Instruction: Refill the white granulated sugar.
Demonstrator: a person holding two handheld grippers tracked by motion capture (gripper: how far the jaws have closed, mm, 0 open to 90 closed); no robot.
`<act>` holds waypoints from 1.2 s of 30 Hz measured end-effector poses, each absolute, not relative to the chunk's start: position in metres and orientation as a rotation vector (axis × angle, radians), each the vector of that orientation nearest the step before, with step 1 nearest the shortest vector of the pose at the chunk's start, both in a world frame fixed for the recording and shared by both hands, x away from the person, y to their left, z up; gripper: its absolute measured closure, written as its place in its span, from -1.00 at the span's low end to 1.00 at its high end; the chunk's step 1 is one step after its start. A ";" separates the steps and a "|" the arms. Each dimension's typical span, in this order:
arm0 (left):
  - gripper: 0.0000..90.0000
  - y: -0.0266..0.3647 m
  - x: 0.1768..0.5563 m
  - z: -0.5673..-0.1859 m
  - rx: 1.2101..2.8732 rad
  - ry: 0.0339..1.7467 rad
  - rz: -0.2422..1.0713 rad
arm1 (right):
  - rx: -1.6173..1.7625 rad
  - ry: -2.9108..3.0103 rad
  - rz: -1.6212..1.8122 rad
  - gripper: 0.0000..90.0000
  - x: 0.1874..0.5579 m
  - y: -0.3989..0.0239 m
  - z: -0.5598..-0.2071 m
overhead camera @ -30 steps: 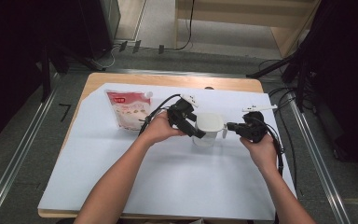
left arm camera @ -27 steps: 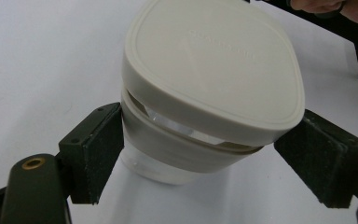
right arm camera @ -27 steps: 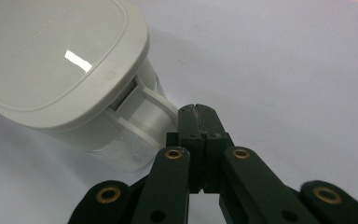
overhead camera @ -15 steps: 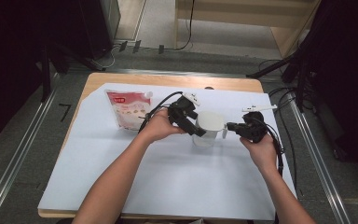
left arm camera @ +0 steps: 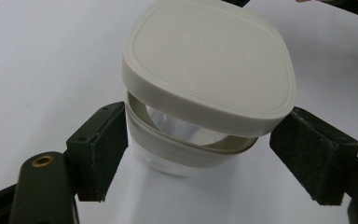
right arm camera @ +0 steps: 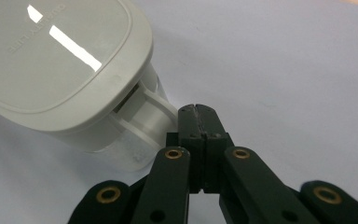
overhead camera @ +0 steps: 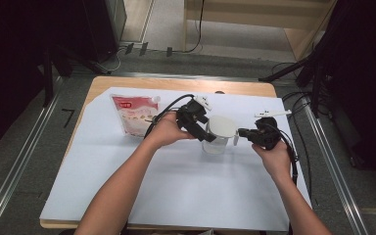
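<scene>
At the middle of the desk [overhead camera: 127,196], the lidded measuring jug [overhead camera: 219,138] is straddled by the left gripper [left arm camera: 196,154] – its jaws, just closing, not yet pressing – while the handle [right arm camera: 156,109] is met by the shut right gripper [right arm camera: 198,109].

The cup [overhead camera: 219,138] stands on the sheet [overhead camera: 176,186] between my left gripper [overhead camera: 206,136] and my right gripper [overhead camera: 241,133]. Its lid [overhead camera: 222,126] rests tilted on its rim. The pouch [overhead camera: 133,115] lies farther left, behind my left hand [overhead camera: 165,131].

Beige lid [left arm camera: 209,60] on clear container [overhead camera: 216,142], black tongs [left arm camera: 205,154], red-white pouch [overhead camera: 133,115], white tbl cover [overhead camera: 176,186].
</scene>
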State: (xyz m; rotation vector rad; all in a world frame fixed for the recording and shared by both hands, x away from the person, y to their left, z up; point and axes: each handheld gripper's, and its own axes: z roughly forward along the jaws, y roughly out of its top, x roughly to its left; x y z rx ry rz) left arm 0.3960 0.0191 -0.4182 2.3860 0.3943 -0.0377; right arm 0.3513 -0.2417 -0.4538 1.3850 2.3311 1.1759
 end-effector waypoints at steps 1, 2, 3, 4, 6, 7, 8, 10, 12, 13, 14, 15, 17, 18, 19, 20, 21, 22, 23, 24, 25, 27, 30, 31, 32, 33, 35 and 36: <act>-0.53 0.019 0.395 -0.417 2.378 0.394 -0.032 | 1.382 2.331 1.176 1.00 0.351 -0.242 -0.454; -0.52 0.020 0.395 -0.414 2.363 0.385 -0.030 | 1.384 2.331 1.176 1.00 0.351 -0.242 -0.454; -0.46 0.021 0.394 -0.411 2.352 0.382 -0.026 | 1.385 2.330 1.175 1.00 0.351 -0.242 -0.454; -0.41 0.022 0.393 -0.408 2.341 0.367 -0.024 | 1.388 2.331 1.175 1.00 0.351 -0.242 -0.454; -0.22 0.022 0.393 -0.406 2.339 0.334 -0.076 | 1.390 2.331 1.178 1.00 0.351 -0.242 -0.453; -0.05 0.021 0.392 -0.406 2.338 0.327 -0.071 | 1.389 2.332 1.181 1.00 0.351 -0.242 -0.453; -0.05 0.020 0.392 -0.406 2.347 0.320 -0.083 | 1.383 2.333 1.178 1.00 0.351 -0.242 -0.453; 0.01 0.020 0.391 -0.407 2.344 0.317 -0.095 | 1.383 2.335 1.182 1.00 0.351 -0.242 -0.454; 0.12 0.020 0.391 -0.406 2.333 0.311 -0.128 | 1.386 2.338 1.184 1.00 0.351 -0.242 -0.453; 0.23 0.020 0.391 -0.406 2.325 0.296 -0.138 | 1.385 2.337 1.184 1.00 0.351 -0.242 -0.453; 0.31 0.019 0.390 -0.405 2.321 0.277 -0.154 | 1.385 2.338 1.185 1.00 0.351 -0.242 -0.454; 0.44 0.019 0.389 -0.405 2.322 0.271 -0.170 | 1.392 2.338 1.186 1.00 0.351 -0.242 -0.453; 0.60 0.018 0.390 -0.405 2.310 0.267 -0.204 | 1.393 2.338 1.188 1.00 0.351 -0.242 -0.453; 0.66 0.018 0.390 -0.404 2.306 0.264 -0.228 | 1.390 2.338 1.188 1.00 0.351 -0.242 -0.454; 0.76 0.018 0.390 -0.404 2.297 0.265 -0.230 | 1.391 2.338 1.187 1.00 0.351 -0.242 -0.454; 0.83 0.017 0.390 -0.403 2.292 0.260 -0.241 | 1.390 2.337 1.187 1.00 0.351 -0.242 -0.453; 0.89 0.015 0.388 -0.401 2.290 0.271 -0.233 | 1.390 2.338 1.190 1.00 0.351 -0.242 -0.453; 0.95 0.013 0.388 -0.400 2.295 0.272 -0.225 | 1.385 2.339 1.194 1.00 0.351 -0.243 -0.453; 0.98 0.011 0.388 -0.399 2.295 0.284 -0.217 | 1.382 2.339 1.197 1.00 0.351 -0.243 -0.454; 0.98 0.009 0.388 -0.398 2.287 0.285 -0.222 | 1.382 2.338 1.196 1.00 0.351 -0.243 -0.454; 0.99 0.008 0.388 -0.397 2.279 0.280 -0.225 | 1.383 2.338 1.195 1.00 0.351 -0.243 -0.454; 1.00 0.005 0.388 -0.395 2.267 0.283 -0.237 | 1.382 2.338 1.199 1.00 0.351 -0.243 -0.454; 1.00 -0.002 0.387 -0.392 2.263 0.301 -0.250 | 1.381 2.338 1.201 1.00 0.350 -0.243 -0.454; 1.00 -0.004 0.387 -0.392 2.268 0.299 -0.247 | 1.385 2.335 1.204 1.00 0.350 -0.243 -0.454; 1.00 -0.006 0.387 -0.392 2.272 0.303 -0.239 | 1.390 2.334 1.205 1.00 0.350 -0.243 -0.454; 1.00 -0.008 0.387 -0.391 2.276 0.303 -0.240 | 1.392 2.334 1.204 1.00 0.350 -0.243 -0.454; 1.00 -0.011 0.386 -0.390 2.275 0.304 -0.244 | 1.393 2.333 1.209 1.00 0.350 -0.243 -0.454; 1.00 -0.013 0.386 -0.390 2.276 0.307 -0.242 | 1.390 2.333 1.213 1.00 0.349 -0.244 -0.454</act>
